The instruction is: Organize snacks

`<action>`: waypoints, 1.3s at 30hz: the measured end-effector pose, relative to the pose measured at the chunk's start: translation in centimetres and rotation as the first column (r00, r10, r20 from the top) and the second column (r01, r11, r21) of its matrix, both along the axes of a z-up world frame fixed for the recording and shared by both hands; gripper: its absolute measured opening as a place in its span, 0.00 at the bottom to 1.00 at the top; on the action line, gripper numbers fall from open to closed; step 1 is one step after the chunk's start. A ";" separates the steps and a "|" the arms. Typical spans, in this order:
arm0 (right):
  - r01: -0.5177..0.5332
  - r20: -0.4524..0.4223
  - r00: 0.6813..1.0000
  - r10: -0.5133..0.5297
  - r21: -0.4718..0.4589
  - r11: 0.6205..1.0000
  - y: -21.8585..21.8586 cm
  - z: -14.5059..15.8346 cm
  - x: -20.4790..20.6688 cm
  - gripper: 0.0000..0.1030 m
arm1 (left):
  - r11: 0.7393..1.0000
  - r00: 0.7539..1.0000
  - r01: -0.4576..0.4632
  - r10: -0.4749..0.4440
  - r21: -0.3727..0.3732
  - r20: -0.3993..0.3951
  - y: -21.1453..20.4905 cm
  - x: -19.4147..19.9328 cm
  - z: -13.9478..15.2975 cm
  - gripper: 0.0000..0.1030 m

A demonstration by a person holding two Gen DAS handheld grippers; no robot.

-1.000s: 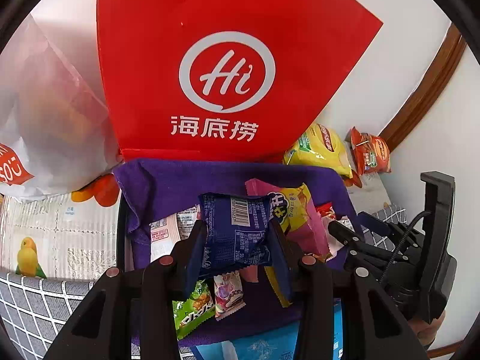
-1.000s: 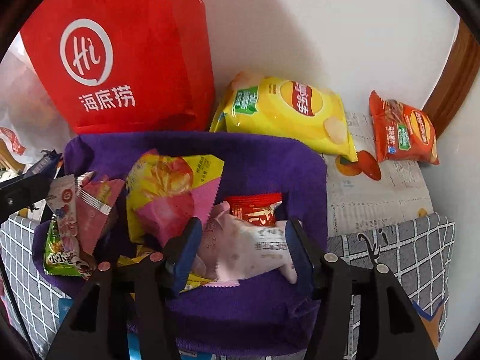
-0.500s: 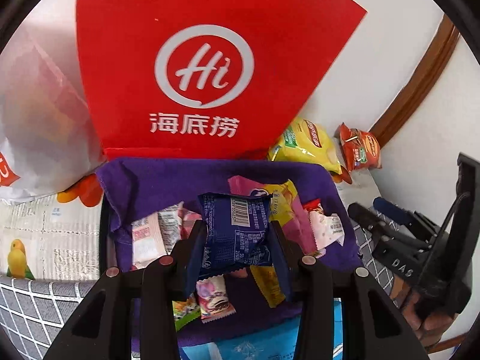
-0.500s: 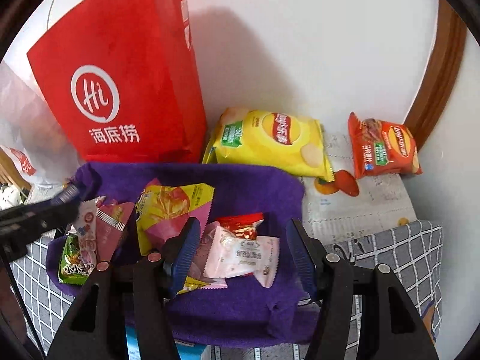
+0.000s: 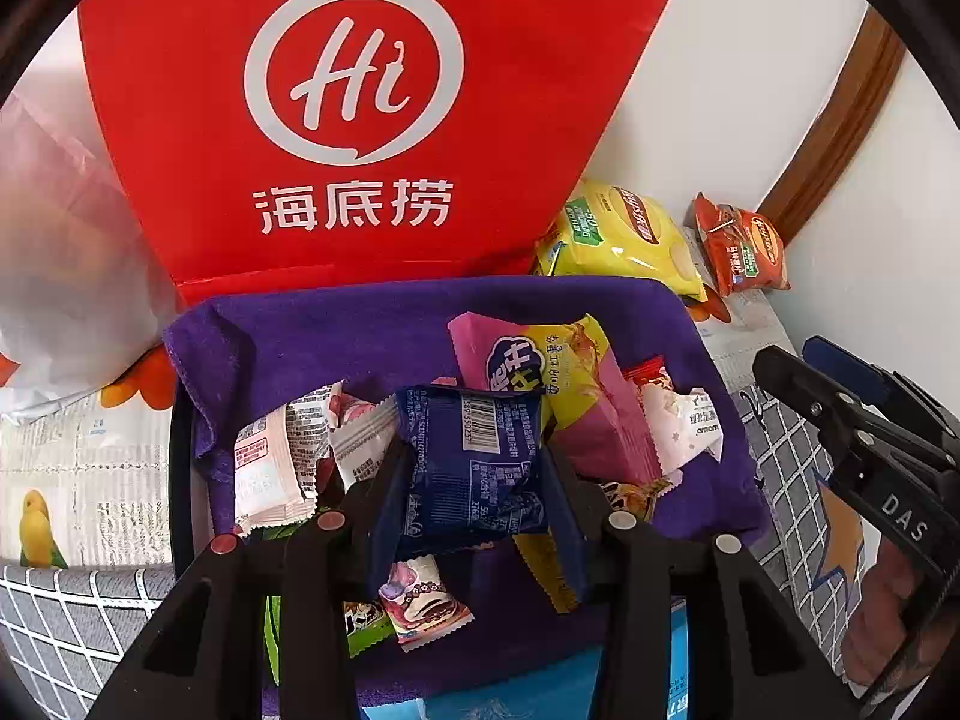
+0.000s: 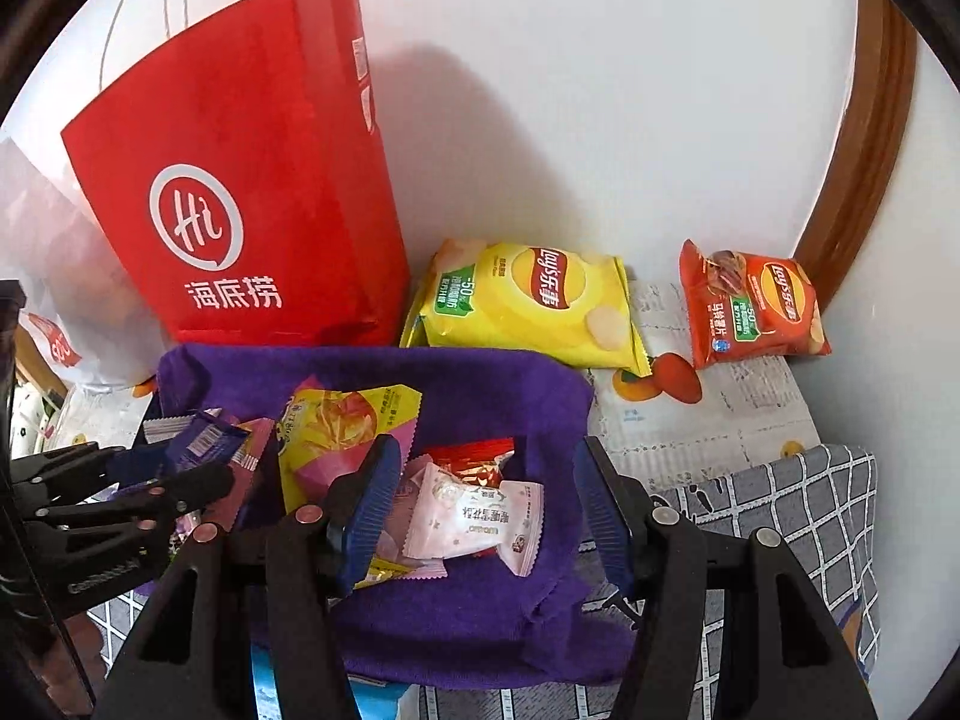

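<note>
Left gripper: the left gripper has the dark blue snack packet between its pads, barcode side up, but the jaws are easing open right now.
Right gripper: the right gripper stands fairly wide with nothing pinched; it hangs over the pink-white candy packet, pads clear of it on both sides.
Where the stuff is: both packets are over or in the basket lined with a purple cloth, in front of the red paper bag.
Blue packet pointing: long axis runs roughly away from the camera, far end tipped a bit left.
Pink-white packet: lies flat, long axis across the view.
Since a second ago: the pink-white packet was right up between the right gripper's pads; now it sits loose in the basket and that gripper looks higher. The blue packet hasn't budged in the left one.
Off to the side: yellow chip bag and orange chip bag lie by the wall.
</note>
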State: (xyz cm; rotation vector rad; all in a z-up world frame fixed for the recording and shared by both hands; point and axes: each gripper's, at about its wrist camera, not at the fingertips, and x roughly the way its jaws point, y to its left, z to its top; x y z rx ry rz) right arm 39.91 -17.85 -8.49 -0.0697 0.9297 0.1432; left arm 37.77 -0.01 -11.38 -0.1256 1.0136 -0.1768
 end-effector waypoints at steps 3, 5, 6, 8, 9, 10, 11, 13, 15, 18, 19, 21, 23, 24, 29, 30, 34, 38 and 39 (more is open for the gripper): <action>-0.004 0.007 1.000 0.004 -0.003 1.000 0.3 0.2 -0.2 0.58 | 1.000 1.000 -0.006 0.006 0.009 -0.011 0.1 -0.1 0.2 0.41; -0.005 0.009 1.000 0.005 -0.002 1.000 0.4 0.4 -0.4 0.58 | 1.000 1.000 -0.012 0.012 0.007 -0.015 0.0 -0.1 0.4 0.44; -0.008 0.014 1.000 0.008 -0.002 1.000 0.5 0.6 -0.5 0.58 | 1.000 1.000 -0.015 0.015 0.012 -0.018 0.0 -0.1 0.5 0.47; -0.013 0.023 1.000 0.013 -0.006 1.000 0.7 1.0 -0.8 0.58 | 1.000 1.000 -0.016 0.017 0.016 -0.020 0.0 -0.2 0.9 0.54; -0.014 0.029 0.999 0.015 -0.009 1.000 0.8 1.3 -1.0 0.58 | 1.000 1.000 -0.020 0.020 0.017 -0.018 0.0 -0.3 1.1 0.56; -0.015 0.034 0.999 0.015 -0.013 1.000 0.9 1.5 -1.2 0.58 | 0.999 1.000 -0.025 0.025 0.021 -0.015 0.1 -0.5 1.5 0.57; -0.014 0.040 0.999 0.015 -0.019 1.000 0.9 1.8 -1.5 0.58 | 0.999 1.000 -0.027 0.027 0.026 -0.011 0.1 -0.6 1.7 0.57; -0.006 0.059 0.998 0.007 -0.019 1.000 0.9 2.6 -2.1 0.58 | 0.999 1.000 -0.029 0.029 0.029 0.007 0.2 -1.0 2.5 0.61; -0.003 0.063 0.998 0.004 -0.011 1.000 0.9 2.9 -2.3 0.58 | 0.999 0.999 -0.032 0.031 0.029 0.029 0.4 -1.5 3.3 0.62; 0.006 0.045 0.999 -0.007 0.003 1.000 0.7 3.3 -3.3 0.58 | 1.000 0.999 -0.019 0.018 0.020 0.048 0.3 -2.2 4.4 0.62; 0.007 0.043 0.999 -0.007 0.002 1.000 0.7 3.4 -3.6 0.58 | 1.000 0.998 -0.020 0.019 0.023 0.053 0.2 -2.4 4.8 0.62; 0.011 0.044 0.999 -0.011 -0.002 1.000 0.6 4.0 -4.7 0.58 | 0.999 0.996 -0.023 0.021 0.030 0.082 0.1 -3.2 6.0 0.62; 0.002 0.043 0.999 -0.002 -0.003 1.000 0.5 4.7 -5.9 0.58 | 1.000 0.993 -0.010 0.007 0.023 0.114 0.1 -4.2 7.2 0.62; 0.000 0.045 0.999 0.000 -0.006 1.000 0.3 5.2 -6.6 0.58 | 1.000 0.992 -0.003 0.001 0.013 0.124 0.1 -4.9 7.7 0.63; 0.032 0.079 0.996 -0.031 -0.014 0.999 -0.7 7.4 -9.9 0.58 | 1.000 0.990 0.018 -0.020 0.017 0.140 -0.4 -8.3 8.7 0.65; 0.040 0.084 0.996 -0.040 -0.004 0.999 -0.9 7.8 -10.5 0.58 | 1.000 0.989 0.014 -0.017 0.019 0.149 -0.4 -9.2 8.8 0.65; 0.020 0.069 0.997 -0.024 0.059 0.998 -1.3 8.5 -13.2 0.60 | 1.000 0.986 0.008 -0.013 0.027 0.166 -0.4 -12.7 9.1 0.65; 0.002 0.049 0.999 -0.006 0.080 0.997 -1.3 8.6 -16.1 0.63 | 1.000 0.988 0.010 -0.010 0.001 0.155 -0.2 -16.1 9.3 0.65; 0.004 0.042 0.999 -0.007 0.083 0.997 -1.4 8.5 -16.9 0.65 | 1.000 0.988 0.004 -0.004 0.000 0.156 -0.1 -17.1 9.4 0.66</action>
